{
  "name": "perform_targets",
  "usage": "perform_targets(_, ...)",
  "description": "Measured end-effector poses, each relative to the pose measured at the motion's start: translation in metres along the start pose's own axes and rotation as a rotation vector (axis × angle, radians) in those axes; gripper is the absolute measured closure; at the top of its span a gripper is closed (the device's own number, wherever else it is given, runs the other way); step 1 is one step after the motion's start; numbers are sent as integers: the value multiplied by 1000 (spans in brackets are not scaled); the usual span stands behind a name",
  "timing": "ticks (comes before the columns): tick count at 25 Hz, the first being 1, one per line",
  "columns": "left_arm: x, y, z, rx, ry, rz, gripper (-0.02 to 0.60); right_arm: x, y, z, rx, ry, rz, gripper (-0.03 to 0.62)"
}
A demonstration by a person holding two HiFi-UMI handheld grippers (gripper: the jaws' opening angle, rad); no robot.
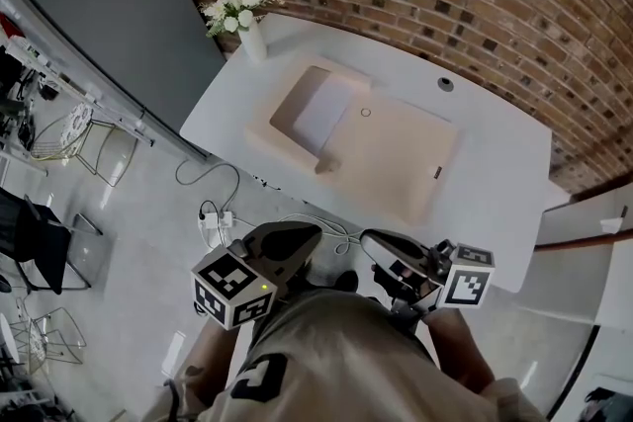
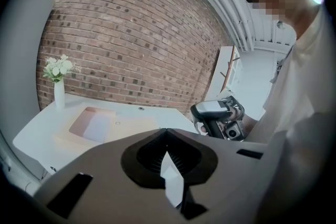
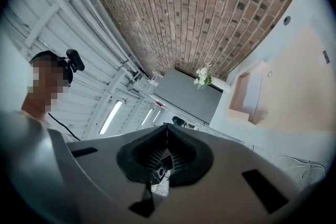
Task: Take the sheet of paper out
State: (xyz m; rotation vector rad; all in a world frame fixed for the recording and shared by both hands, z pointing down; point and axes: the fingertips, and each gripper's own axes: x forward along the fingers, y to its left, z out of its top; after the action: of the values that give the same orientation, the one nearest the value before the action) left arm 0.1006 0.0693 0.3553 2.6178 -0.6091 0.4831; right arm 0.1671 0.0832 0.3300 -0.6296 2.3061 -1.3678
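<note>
A white sheet of paper (image 1: 321, 114) lies in the recessed tray of a flat beige box (image 1: 396, 158) on the white table (image 1: 495, 173). The left gripper view shows the sheet (image 2: 100, 127) at lower left, and the right gripper view shows it (image 3: 252, 91) at far right. Both grippers hover close to the person's body, short of the table's near edge and well apart from the box. My left gripper (image 1: 297, 237) (image 2: 167, 131) has its jaws together with nothing between them. My right gripper (image 1: 381, 247) (image 3: 167, 126) is likewise shut and empty.
A white vase of flowers (image 1: 247, 15) stands at the table's far left corner. A small round grommet (image 1: 446, 84) sits behind the box. Cables and a power strip (image 1: 216, 222) lie on the floor under the near edge. Wire chairs (image 1: 79, 133) stand at left.
</note>
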Motion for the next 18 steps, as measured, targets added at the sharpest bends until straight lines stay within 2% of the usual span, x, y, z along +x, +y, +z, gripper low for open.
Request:
perform_targets(11,0,43,18,17,-47,-65,568,29,-10,18,-36,-41,-75,569)
perform_targets(18,-15,91,26,-12,-63,-75,568,76,-20,22,-47,-1,-111,569)
